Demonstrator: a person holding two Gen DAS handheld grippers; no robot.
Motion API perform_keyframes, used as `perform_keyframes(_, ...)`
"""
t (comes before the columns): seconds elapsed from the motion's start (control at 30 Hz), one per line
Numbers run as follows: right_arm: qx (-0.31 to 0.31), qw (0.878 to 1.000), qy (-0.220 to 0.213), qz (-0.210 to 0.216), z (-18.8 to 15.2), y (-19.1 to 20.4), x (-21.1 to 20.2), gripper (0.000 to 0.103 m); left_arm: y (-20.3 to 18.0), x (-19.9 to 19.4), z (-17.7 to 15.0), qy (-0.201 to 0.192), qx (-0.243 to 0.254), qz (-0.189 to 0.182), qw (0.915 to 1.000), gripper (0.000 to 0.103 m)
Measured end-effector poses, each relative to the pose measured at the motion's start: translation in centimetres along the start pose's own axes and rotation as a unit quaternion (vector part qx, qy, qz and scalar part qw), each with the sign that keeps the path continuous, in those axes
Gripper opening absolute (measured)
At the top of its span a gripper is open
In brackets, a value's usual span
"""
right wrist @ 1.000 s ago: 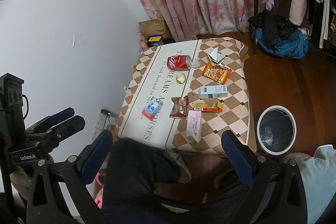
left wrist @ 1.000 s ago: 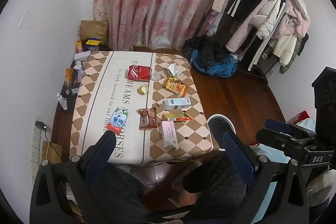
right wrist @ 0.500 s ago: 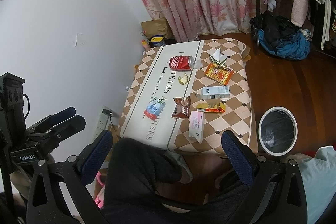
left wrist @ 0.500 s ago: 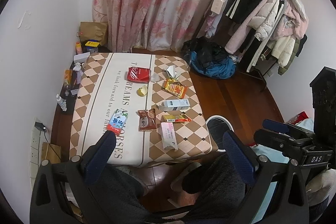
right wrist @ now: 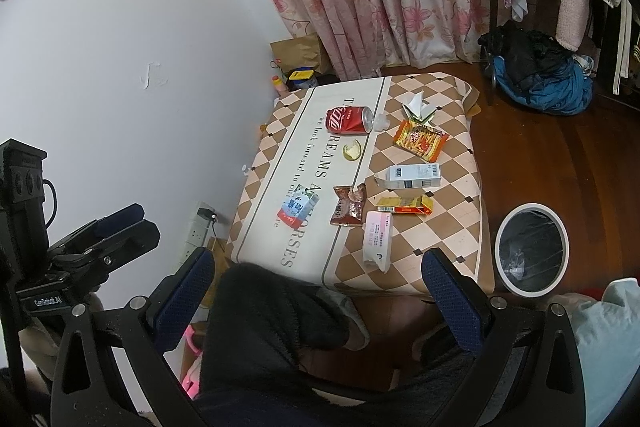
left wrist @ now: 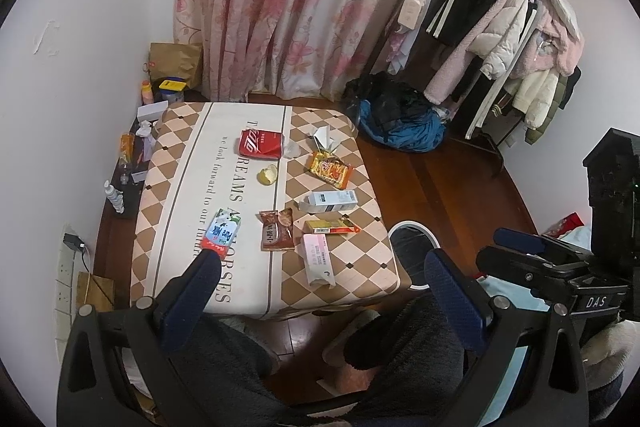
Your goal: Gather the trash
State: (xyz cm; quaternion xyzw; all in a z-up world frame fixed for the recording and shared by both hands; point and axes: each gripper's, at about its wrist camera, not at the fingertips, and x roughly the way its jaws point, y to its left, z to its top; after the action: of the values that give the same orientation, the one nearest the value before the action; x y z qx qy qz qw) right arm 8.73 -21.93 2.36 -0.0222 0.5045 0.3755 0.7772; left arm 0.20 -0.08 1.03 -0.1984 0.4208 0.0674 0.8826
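Trash lies on a low table [left wrist: 192, 163] with a checked cloth: a red cola can [left wrist: 260, 143] on its side, an orange snack bag [left wrist: 331, 169], a white carton [left wrist: 330, 202], a brown wrapper [left wrist: 276, 229], a blue pouch [left wrist: 221, 233], a pink tissue pack [left wrist: 318, 259] and a yellow-red box [left wrist: 330, 226]. The same table [right wrist: 452, 227] shows in the right wrist view. A white-rimmed bin [right wrist: 531, 249] stands on the floor right of the table. My left gripper [left wrist: 320, 291] and right gripper [right wrist: 316, 287] are open, empty, held above my knees short of the table.
A white wall runs along the left. Bottles and boxes [left wrist: 128, 155] sit between wall and table. Pink curtains [left wrist: 280, 7] hang behind. A blue-black clothes heap [left wrist: 400, 123] and a coat rack [left wrist: 500, 39] stand at the right on the wooden floor.
Both grippers have drifted slightly toward the table; the table sits a little nearer in both views. Nothing on the table has moved.
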Motion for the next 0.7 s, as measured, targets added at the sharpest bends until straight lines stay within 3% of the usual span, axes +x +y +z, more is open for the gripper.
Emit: perform_keyframes(0.7, -0.002, 1.000, -0.003, 0.001, -0.10, 0.28, 0.18, 0.103, -0.07, 0.02, -0.21, -0.001, 0.000, -0.003, 1.0000, 0.103)
